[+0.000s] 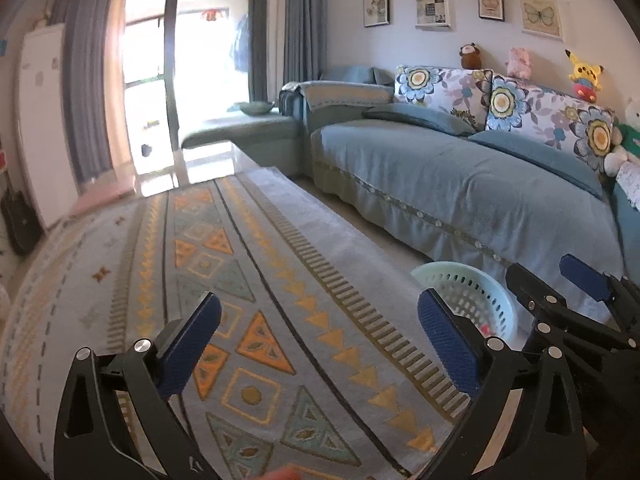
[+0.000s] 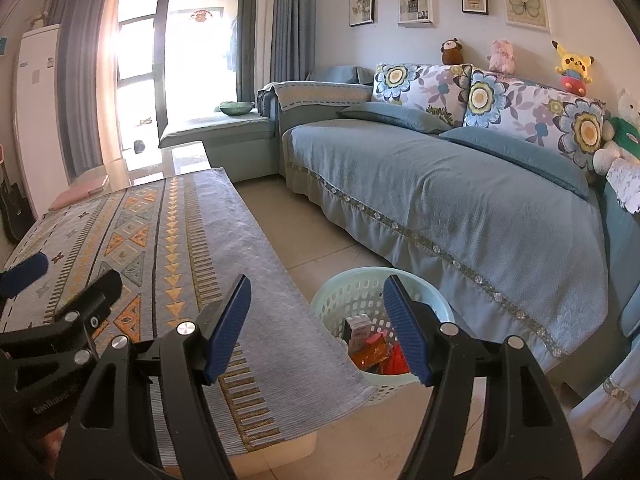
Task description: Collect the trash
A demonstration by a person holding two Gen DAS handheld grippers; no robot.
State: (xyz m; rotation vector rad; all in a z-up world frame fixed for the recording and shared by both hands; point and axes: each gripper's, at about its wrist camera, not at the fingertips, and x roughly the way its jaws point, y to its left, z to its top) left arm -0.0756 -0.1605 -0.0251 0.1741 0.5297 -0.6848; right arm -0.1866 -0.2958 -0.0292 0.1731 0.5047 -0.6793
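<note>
the black two-finger left gripper with blue ribbed pads [image 1: 320, 344] sits nearest its camera, jaws spread wide with nothing between them, hovering over the grey patterned cloth with orange and teal triangles [image 1: 256, 280] that covers the low table. the matching black right gripper with blue pads [image 2: 316, 328] is likewise spread apart and empty, held above the table's near right corner and the floor beside it (each tool also shows at the edge of the other's view). just below the right gripper, the round pale green perforated plastic basket [image 2: 444, 312] stands on the beige tiled floor [image 2: 316, 240], right beside the table's edge and in front of the long blue-covered sofa [image 2: 440, 184]. inside the basket lies the collected trash: a small white and red carton [image 2: 357, 330], an orange wrapper [image 2: 370, 352] and a red scrap [image 2: 396, 360], piled together at the bottom. floral cushions [image 2: 520, 108] lean along the sofa's back. a pink flat item [image 2: 80, 194] rests at the table's far end.
</note>
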